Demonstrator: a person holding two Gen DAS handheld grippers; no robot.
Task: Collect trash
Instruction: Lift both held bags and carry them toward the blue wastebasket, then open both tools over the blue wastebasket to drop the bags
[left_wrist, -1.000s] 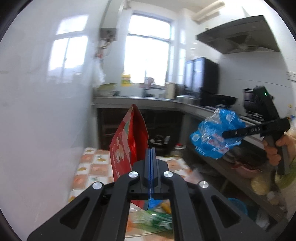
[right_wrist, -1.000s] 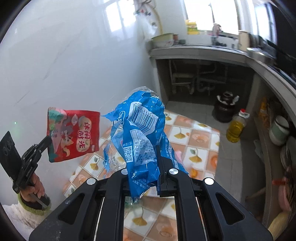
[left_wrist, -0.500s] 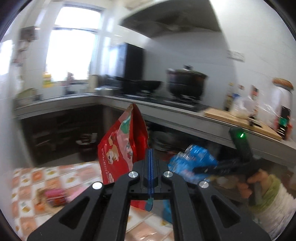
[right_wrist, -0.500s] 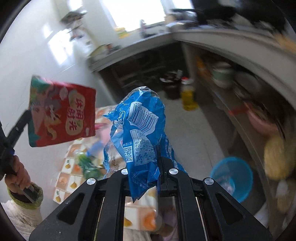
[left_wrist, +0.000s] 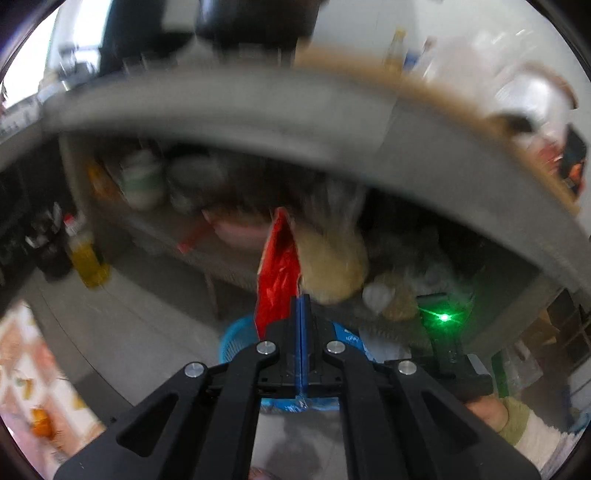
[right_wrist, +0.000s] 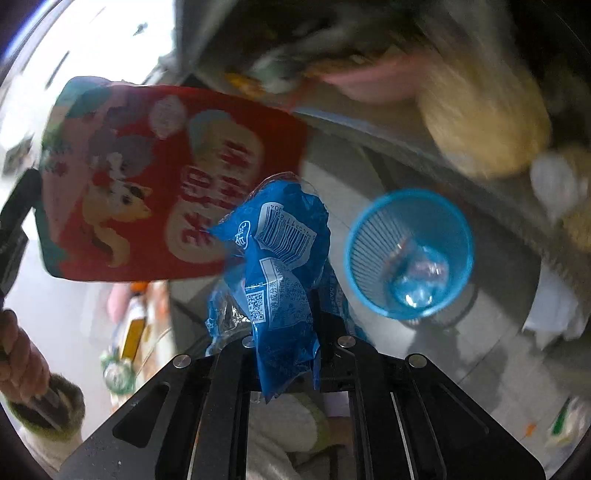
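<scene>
My left gripper (left_wrist: 301, 308) is shut on the bottom edge of a red snack bag (left_wrist: 277, 273), seen edge-on in the left wrist view. From the right wrist camera the red snack bag (right_wrist: 147, 177) shows its printed face at the upper left. A crumpled blue wrapper (right_wrist: 284, 258) stands up between the shut jaws of my right gripper (right_wrist: 291, 332). On the grey floor to the right stands a blue mesh bin (right_wrist: 354, 236) with clear plastic in its bottom. The blue bin (left_wrist: 236, 339) also peeks out behind the left fingers. Both bags hang above the floor, left of the bin.
A grey counter edge (left_wrist: 258, 122) arches overhead, with a low shelf of bowls and a pale yellow sack (left_wrist: 332, 266) under it. A yellow oil bottle (left_wrist: 88, 262) stands on the floor at left. A person's hand (right_wrist: 18, 354) and sleeve hold the left tool.
Both grippers have swung away from the window and white wall toward the counter and tipped downward. The blue bin has come into view below them. Both bags remain gripped.
</scene>
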